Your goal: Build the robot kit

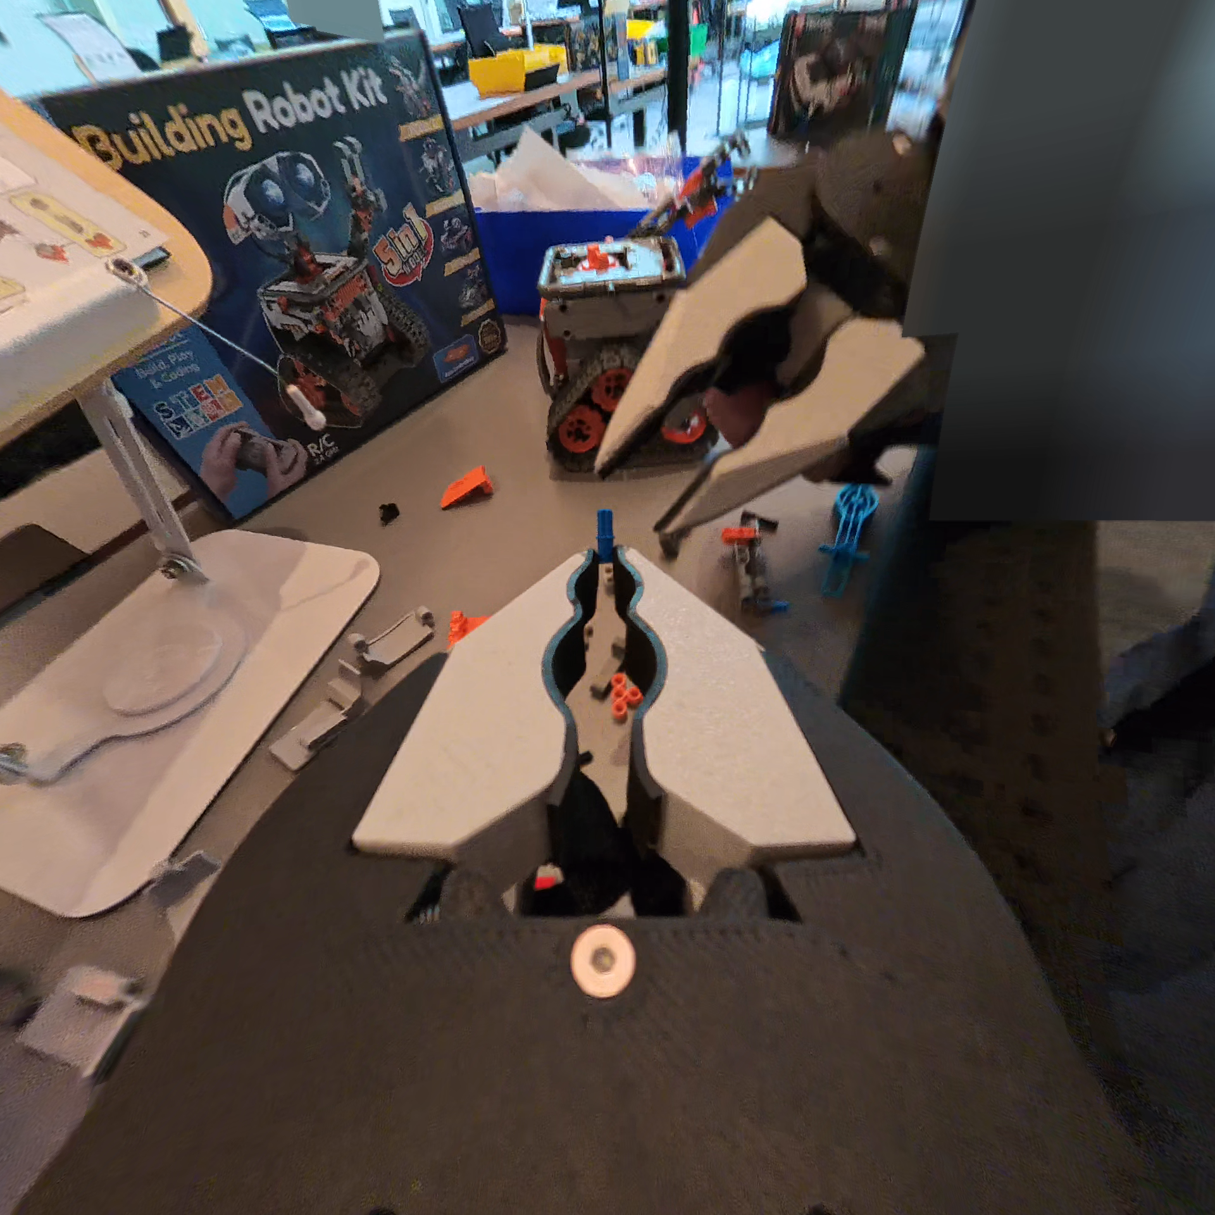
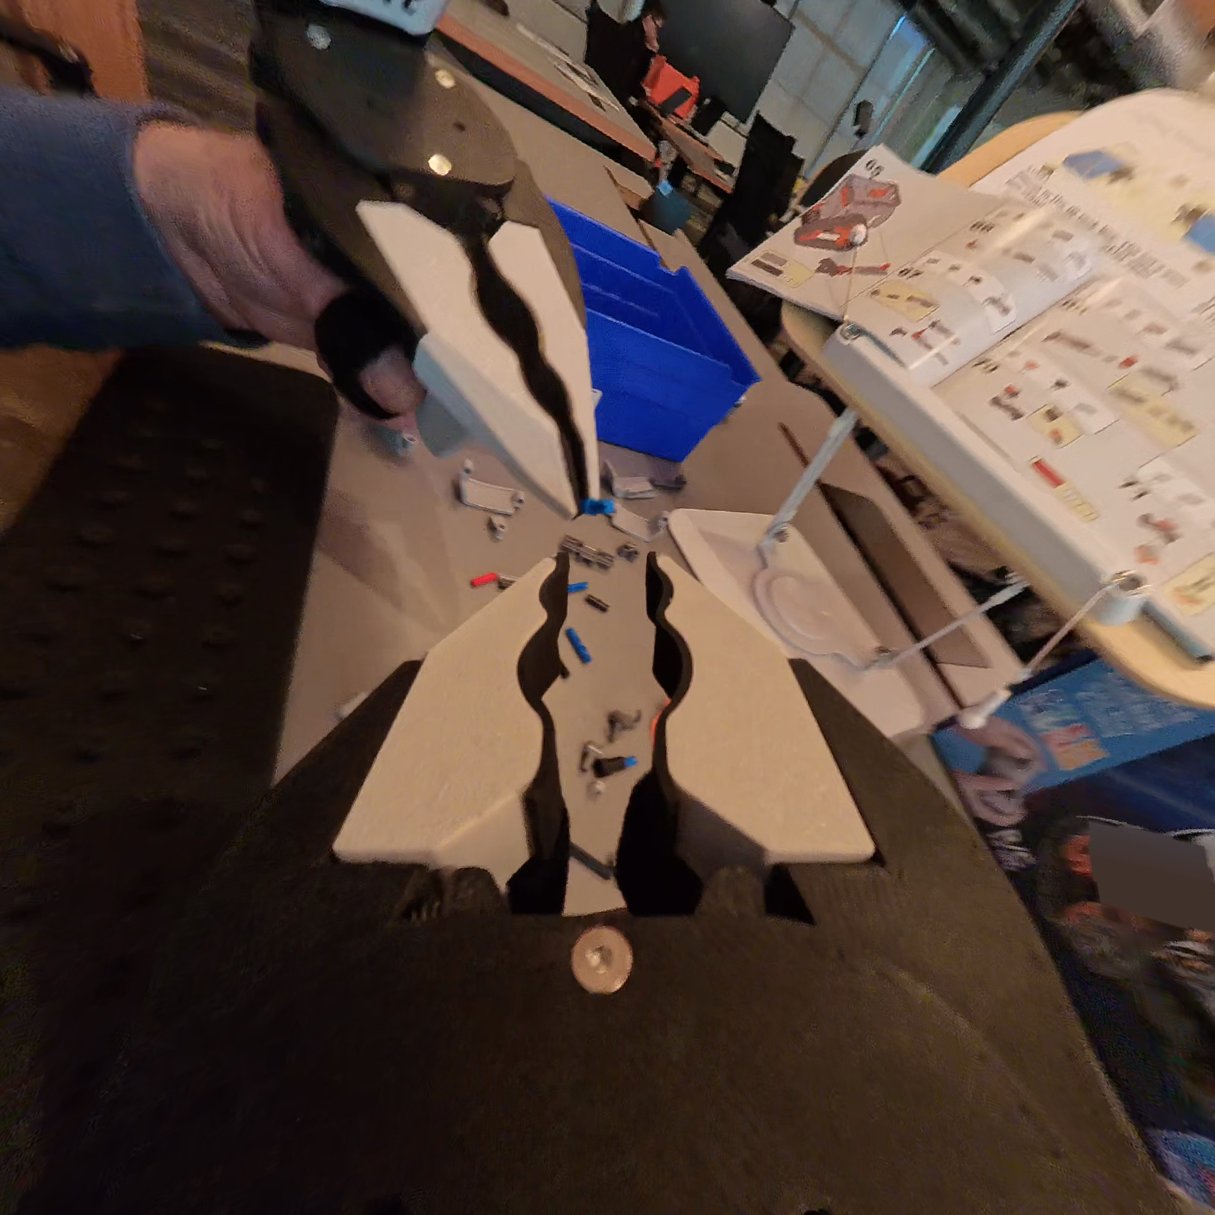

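Observation:
My left gripper [image 1: 605, 555] is shut on a small blue pin [image 1: 603, 526] that sticks out past its tips, above the grey table. In the right wrist view a hand holds the left gripper [image 2: 584, 501] at upper left, with the blue pin [image 2: 595, 506] pinched at its tips. My right gripper [image 2: 606, 560] is open and empty, just below and in front of that pin. It also shows in the left wrist view [image 1: 631, 500], open, in front of a tracked robot model [image 1: 611, 355] with orange wheels. Loose blue, red and black pins [image 2: 577, 644] lie on the table under it.
A robot kit box [image 1: 296, 263] leans at the back left. A stand [image 1: 164, 657] holds an open instruction booklet [image 2: 1019, 315]. A blue bin [image 2: 657, 355] stands behind. An orange wedge [image 1: 467, 488], grey panels [image 1: 394, 638], a small assembly [image 1: 753, 565] and a blue tool [image 1: 848, 546] lie around. The tips of both grippers are at nearly the same place.

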The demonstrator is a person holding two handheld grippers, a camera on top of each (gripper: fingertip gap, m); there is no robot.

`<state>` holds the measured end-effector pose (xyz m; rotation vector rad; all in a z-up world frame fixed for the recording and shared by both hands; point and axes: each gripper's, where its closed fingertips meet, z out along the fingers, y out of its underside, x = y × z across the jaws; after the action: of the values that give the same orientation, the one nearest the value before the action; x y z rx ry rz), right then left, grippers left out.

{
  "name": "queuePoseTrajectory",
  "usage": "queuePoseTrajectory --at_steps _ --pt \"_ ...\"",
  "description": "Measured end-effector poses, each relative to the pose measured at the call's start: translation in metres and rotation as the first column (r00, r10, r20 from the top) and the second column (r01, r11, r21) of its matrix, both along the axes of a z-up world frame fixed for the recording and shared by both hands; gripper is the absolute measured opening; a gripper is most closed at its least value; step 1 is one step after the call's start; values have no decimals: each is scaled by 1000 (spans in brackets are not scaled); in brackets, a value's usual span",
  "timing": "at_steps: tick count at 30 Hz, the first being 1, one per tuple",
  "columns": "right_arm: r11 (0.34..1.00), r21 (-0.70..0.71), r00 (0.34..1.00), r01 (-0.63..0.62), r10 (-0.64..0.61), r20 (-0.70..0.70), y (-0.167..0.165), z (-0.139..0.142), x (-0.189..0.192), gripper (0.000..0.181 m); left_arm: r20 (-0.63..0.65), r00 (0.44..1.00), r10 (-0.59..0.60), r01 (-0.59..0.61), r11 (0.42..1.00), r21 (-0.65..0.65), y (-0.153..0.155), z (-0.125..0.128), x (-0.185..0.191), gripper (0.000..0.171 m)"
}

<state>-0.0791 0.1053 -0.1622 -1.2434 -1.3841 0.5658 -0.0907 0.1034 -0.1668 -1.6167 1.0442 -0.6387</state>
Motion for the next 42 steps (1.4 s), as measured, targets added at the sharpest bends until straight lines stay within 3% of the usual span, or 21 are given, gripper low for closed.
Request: queuePoseTrajectory --at_steps 6,11,15,19,22,26,35,42 --pt "966 -211 988 -151 145 -43 -16 -10 -11 16 -158 987 -3 27 988 151 -11 -15 0 2" --pt "950 -247 982 -190 188 -34 -24 -16 -16 5 -250 968 21 49 962 267 -18 -19 4 2" --pt "943 -260 978 -207 208 -25 -28 -17 -16 2 -252 967 17 54 961 270 -21 -22 4 2" --pt "946 -248 976 -211 217 -1 -28 -22 -15 2 -248 969 9 52 970 237 -22 -28 4 3" --pt "938 -271 976 -214 215 -29 -25 -20 -13 2 -271 962 26 37 973 227 -20 -31 -3 17" --pt "929 -298 975 -220 213 -59 -21 -18 -9 2 -290 957 28 27 982 186 -20 -36 -13 19" --pt "946 -258 976 -197 215 45 -21 -34 -7 2 -472 877 -89 74 996 -50 -29 -94 -26 20" --pt "951 -249 976 -185 208 68 -19 -40 -3 2 -503 846 -175 94 979 -182 -31 -116 -27 20"
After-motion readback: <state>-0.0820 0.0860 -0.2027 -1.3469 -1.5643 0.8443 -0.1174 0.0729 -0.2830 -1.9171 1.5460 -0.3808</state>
